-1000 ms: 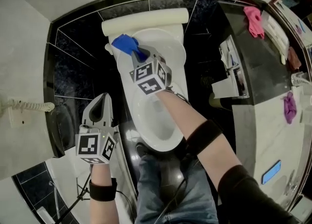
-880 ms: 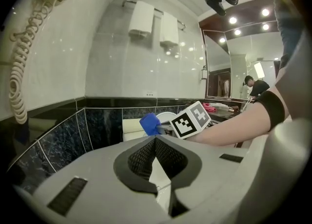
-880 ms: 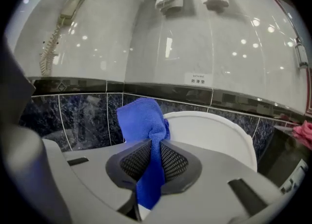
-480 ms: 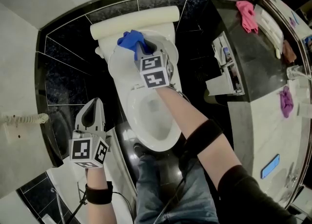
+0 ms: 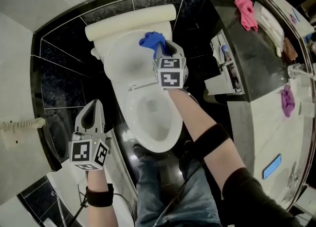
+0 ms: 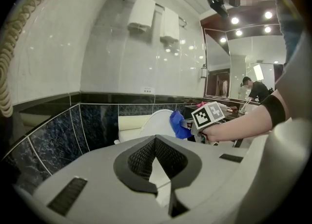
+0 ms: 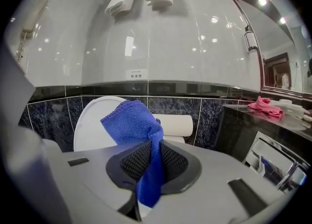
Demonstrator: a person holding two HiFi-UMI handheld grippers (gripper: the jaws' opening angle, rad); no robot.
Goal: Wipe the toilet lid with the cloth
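Note:
The white toilet lid stands raised against the tank; it also shows in the right gripper view as toilet lid. My right gripper is shut on the blue cloth, which bunches at the lid's upper right edge. In the right gripper view the blue cloth hangs pinched between the dark pads. My left gripper hovers left of the bowl, shut with nothing in it; the left gripper view shows the blue cloth ahead.
The open toilet bowl lies below the lid. A dark counter at the right carries a pink cloth and a purple cloth. A corded phone hangs on the left wall. Black tiles surround the toilet.
My right gripper has swept the blue cloth across the lid from its upper left to its upper right. The left gripper has stayed beside the bowl.

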